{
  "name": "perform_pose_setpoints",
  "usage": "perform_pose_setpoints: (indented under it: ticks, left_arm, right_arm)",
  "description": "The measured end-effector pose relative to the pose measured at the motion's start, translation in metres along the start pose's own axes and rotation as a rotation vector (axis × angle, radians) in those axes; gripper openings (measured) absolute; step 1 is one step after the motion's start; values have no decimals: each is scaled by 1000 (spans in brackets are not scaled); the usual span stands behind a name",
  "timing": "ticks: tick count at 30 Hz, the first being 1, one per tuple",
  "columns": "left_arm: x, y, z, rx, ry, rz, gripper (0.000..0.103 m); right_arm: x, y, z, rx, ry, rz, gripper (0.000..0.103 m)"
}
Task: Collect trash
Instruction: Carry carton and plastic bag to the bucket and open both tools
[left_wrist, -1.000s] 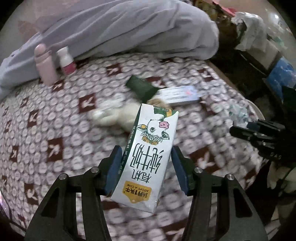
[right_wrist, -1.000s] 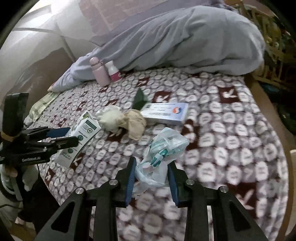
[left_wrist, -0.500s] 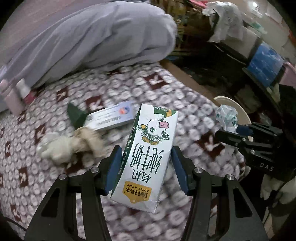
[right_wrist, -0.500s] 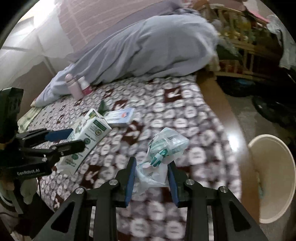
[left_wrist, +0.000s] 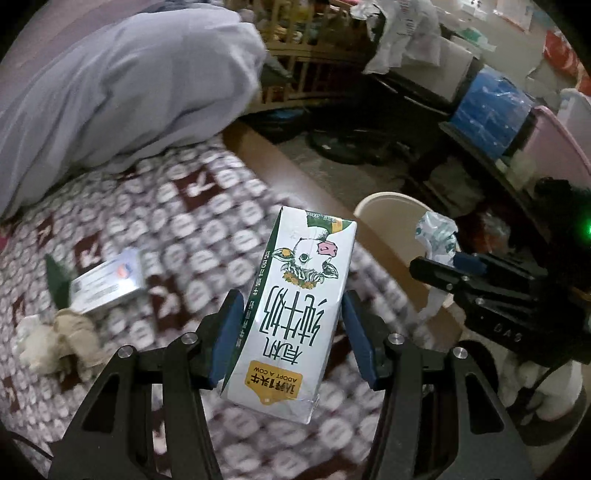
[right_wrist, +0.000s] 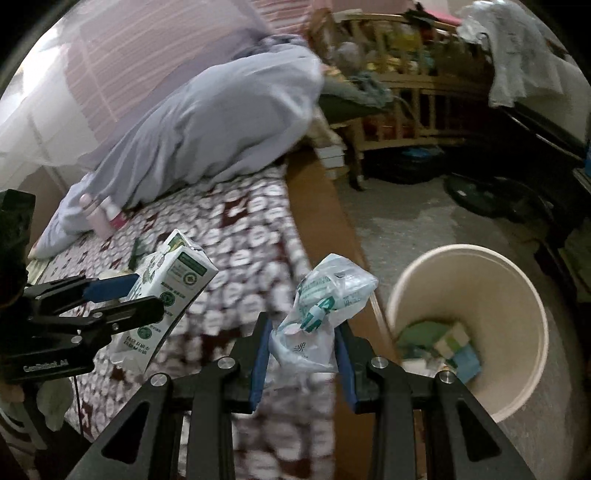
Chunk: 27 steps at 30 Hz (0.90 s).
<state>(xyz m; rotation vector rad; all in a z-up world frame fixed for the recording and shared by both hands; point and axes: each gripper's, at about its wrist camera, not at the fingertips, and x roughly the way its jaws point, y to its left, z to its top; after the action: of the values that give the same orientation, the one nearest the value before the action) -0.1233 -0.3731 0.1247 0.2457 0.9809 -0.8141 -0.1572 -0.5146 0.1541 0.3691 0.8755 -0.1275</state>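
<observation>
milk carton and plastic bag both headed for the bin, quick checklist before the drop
1. Left hand-held gripper clamps the milk carton: ok.
2. Right hand-held gripper clamps the plastic bag: ok.
3. Trash bin open with room inside: ok.
4. Bag above the bin mouth: not ok, it is over the bed edge.
5. Carton above the bin: not ok, it is over the bedspread.

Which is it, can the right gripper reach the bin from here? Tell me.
Probably yes. The right gripper, shut on the plastic bag, sits beside the open bin, with nothing between them; the bed edge lies to its left.
</observation>
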Motion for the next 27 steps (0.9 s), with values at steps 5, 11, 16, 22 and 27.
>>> perform_pose_setpoints:
  ticks: [5,11,16,22,27]
  left_arm:
    - [16,-23,15,20,15,-51,53]
    - [36,-42,32,3,35,-111,53]
    - [49,-59,47,13,40,-149,53]
    - [66,-74,60,9,47,-188,54]
    - [78,-85,69,-2,51,-231,54]
  right_arm:
    - [-5,-25,0,32,-7,-43,32]
    - [-4,-53,-2,64,2,-94,32]
    - [-4,-73,-4,90,5,-135,32]
    - [-4,-100,-7,130,17,-168,32]
    - [-1,-117,-12,159,25,-190,32]
